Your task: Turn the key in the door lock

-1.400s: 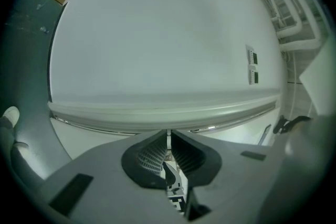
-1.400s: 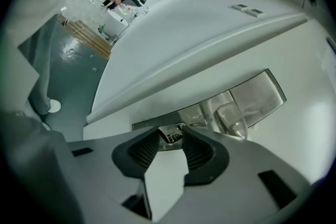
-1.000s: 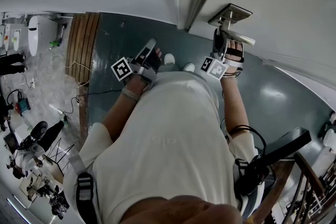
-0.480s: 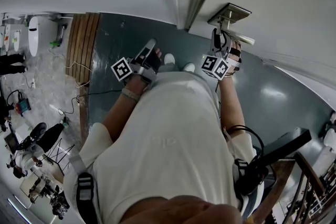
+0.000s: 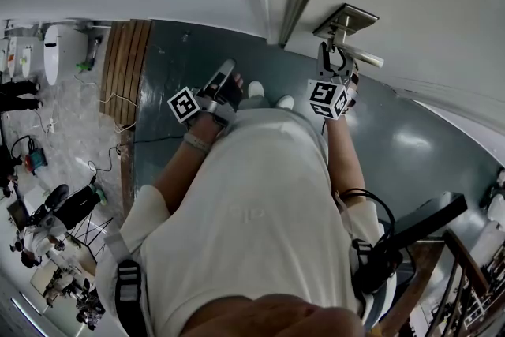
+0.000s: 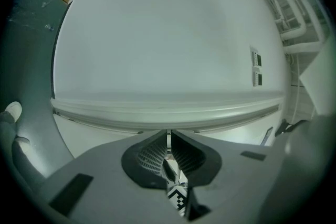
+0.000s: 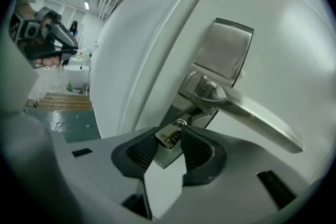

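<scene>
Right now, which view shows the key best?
Right gripper view: the key sits close up below the door handle. Head view is too far to show it; left gripper view faces only wall.

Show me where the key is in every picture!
Head view: hidden at the tip of the right gripper, upper right, just under the door handle.
Left gripper view: not in it.
Right gripper view: the key is at lower middle, pinched between the jaws, which just opened slightly.
Shared landmark: the door handle, right above the key's spot in the head and right gripper views.
</scene>
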A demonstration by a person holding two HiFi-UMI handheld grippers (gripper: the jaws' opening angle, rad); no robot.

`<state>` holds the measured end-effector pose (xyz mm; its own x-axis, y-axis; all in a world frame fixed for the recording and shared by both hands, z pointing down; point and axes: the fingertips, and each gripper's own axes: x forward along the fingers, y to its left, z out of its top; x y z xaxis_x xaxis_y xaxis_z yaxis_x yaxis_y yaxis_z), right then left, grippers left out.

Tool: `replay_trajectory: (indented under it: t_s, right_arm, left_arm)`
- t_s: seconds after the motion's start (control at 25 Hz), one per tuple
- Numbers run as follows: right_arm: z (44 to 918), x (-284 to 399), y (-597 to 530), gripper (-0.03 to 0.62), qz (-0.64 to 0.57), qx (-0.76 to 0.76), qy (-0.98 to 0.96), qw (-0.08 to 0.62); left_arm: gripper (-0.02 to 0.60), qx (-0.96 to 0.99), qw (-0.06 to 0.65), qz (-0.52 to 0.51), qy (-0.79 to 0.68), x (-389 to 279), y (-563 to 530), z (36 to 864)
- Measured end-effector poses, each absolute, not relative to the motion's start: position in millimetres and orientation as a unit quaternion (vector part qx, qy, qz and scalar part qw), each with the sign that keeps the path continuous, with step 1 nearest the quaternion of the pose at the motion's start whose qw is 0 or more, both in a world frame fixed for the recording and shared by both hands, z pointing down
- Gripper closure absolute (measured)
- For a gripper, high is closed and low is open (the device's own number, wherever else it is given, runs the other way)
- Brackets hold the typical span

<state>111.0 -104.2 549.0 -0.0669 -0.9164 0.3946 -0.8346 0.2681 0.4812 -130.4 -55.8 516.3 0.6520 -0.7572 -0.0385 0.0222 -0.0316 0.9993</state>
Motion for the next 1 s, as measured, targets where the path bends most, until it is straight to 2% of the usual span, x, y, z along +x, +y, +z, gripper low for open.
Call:
replay_trajectory:
  t_s: [0.4, 0.48, 0.52, 0.6, 1.0]
  right_arm:
    - [548, 113, -105, 0.467, 0.062, 0.615, -0.759, 0.203]
    - [550, 116, -103, 0.472, 0.116, 0.615, -0.764, 0.153]
    - [551, 117, -104, 0.513, 0.152, 0.616, -0.765, 0.113]
    - [551, 119, -104, 0.517, 0.2, 0.614, -0.762, 0.053]
    - [549, 123, -104, 0.517, 0.347, 0.578, -0.73, -0.114]
  left_arm:
    - [0.571, 0.648, 0.636, -0.306, -0.287, -132, -55, 518]
    - [0.571, 0.647, 0.637, -0.306, -0.287, -132, -55, 518]
    - [0.571, 0.646, 0.637, -0.306, -0.287, -132, -55, 519]
    - [0.571, 0.647, 0.637, -0.306, -0.288, -132, -56, 519]
    - [0.571, 0.646, 0.637, -0.305, -0.29, -134, -56, 518]
